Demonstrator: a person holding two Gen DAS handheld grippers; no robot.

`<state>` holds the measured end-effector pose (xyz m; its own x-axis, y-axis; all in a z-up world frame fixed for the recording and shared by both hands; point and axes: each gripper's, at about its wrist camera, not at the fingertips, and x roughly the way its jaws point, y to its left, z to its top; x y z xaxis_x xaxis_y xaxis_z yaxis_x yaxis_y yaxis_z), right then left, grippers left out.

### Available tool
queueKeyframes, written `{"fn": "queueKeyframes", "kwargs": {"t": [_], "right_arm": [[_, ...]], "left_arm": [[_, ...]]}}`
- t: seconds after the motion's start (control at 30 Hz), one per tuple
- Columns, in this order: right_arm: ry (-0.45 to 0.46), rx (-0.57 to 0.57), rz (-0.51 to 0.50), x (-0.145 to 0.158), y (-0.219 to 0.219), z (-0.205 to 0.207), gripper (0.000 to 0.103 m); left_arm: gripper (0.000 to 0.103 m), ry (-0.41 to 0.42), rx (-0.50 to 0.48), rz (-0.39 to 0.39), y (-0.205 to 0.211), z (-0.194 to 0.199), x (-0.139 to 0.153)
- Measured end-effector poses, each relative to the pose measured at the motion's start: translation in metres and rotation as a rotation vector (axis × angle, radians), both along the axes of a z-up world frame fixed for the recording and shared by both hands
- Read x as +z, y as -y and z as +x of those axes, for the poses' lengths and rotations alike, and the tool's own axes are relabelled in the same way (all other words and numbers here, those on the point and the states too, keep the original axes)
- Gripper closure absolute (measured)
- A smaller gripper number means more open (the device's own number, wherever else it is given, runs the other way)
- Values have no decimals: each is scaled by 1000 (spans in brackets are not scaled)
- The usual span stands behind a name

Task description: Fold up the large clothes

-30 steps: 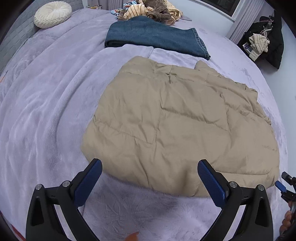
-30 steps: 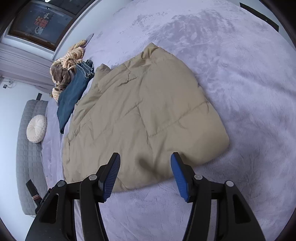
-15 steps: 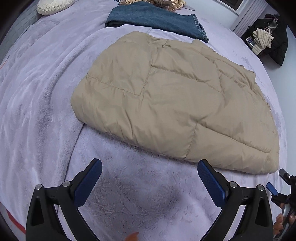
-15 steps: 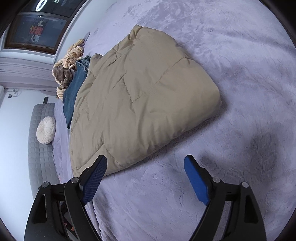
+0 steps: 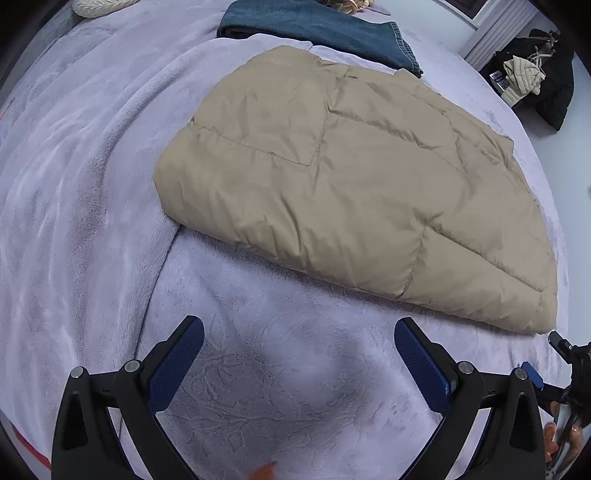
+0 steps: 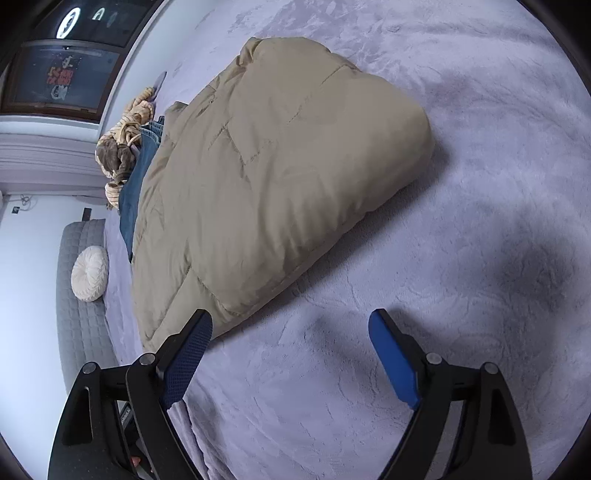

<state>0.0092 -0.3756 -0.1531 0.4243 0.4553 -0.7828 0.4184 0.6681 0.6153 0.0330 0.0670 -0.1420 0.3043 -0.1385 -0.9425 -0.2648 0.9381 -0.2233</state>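
Note:
A tan quilted puffer jacket lies folded flat on the lilac fleece bedspread; it also shows in the right wrist view. My left gripper is open and empty, low over the bedspread just short of the jacket's near folded edge. My right gripper is open and empty, beside the jacket's near corner, its left finger close to the edge. The right gripper's tip also shows at the right edge of the left wrist view.
Folded blue jeans lie beyond the jacket, with a heap of tan and brown clothes behind them. A round cream cushion sits by the grey headboard. Dark clothes hang off the bed at right.
Both grippers have drawn back from the jacket toward the bed's near edge and sit lower. The right gripper's jaws have opened wider. The jacket lies still.

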Motion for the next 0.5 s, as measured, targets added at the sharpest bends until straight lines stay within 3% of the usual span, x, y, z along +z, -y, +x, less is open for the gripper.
{"fn": "queueKeyframes", "kwargs": {"t": [0.5], "right_arm": [[19,-47,19,-9,-6,4,13]], "left_arm": [[0,6,3,8,-4,7,-3]]}}
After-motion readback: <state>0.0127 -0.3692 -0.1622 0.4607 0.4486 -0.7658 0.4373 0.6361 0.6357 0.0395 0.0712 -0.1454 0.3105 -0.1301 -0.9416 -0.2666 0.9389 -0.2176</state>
